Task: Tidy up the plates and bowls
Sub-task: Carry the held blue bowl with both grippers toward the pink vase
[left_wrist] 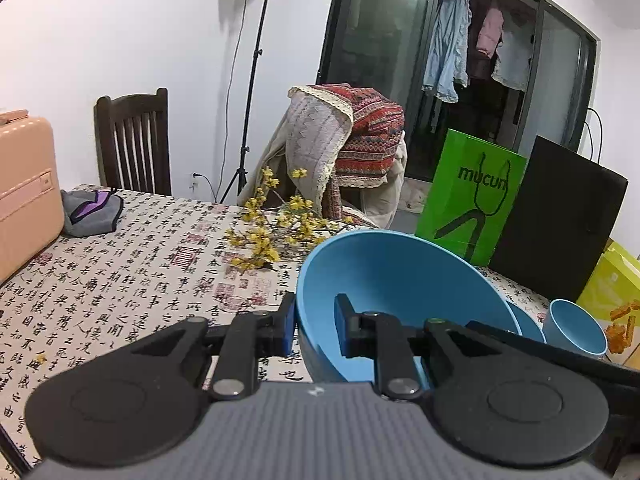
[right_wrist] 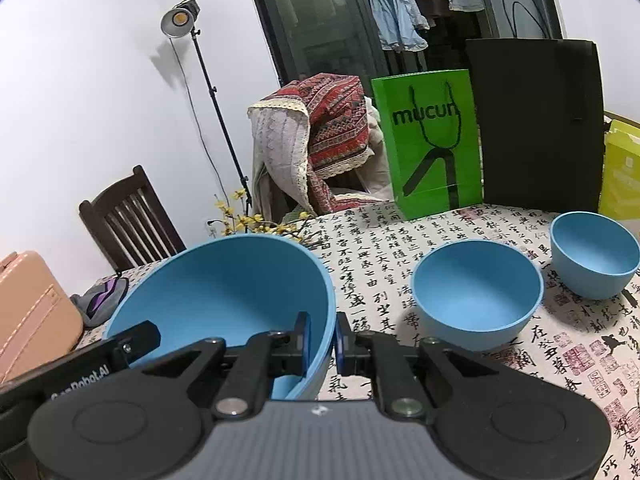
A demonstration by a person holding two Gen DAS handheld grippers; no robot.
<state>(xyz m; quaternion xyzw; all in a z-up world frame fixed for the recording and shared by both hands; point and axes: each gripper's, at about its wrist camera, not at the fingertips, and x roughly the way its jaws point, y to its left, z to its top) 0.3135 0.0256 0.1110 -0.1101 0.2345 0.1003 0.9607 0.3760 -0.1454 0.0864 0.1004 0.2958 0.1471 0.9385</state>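
Three blue bowls [right_wrist: 224, 300] [right_wrist: 476, 296] [right_wrist: 594, 254], two claws [left_wrist: 316, 322] [right_wrist: 322, 336], one table [right_wrist: 400, 240].

White walls [left_wrist: 120, 40], dark chair [left_wrist: 134, 140]

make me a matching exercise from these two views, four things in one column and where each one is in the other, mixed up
Things
1. large blue plastic bowl
2. medium blue bowl
3. small deep blue bowl
4. green paper bag

Places
A. standing at the table's far edge
B. farthest right, resting on the tablecloth
C. clamped at its rim by both grippers
D. on the tablecloth between the other two bowls

Pairs: 1-C, 2-D, 3-B, 4-A
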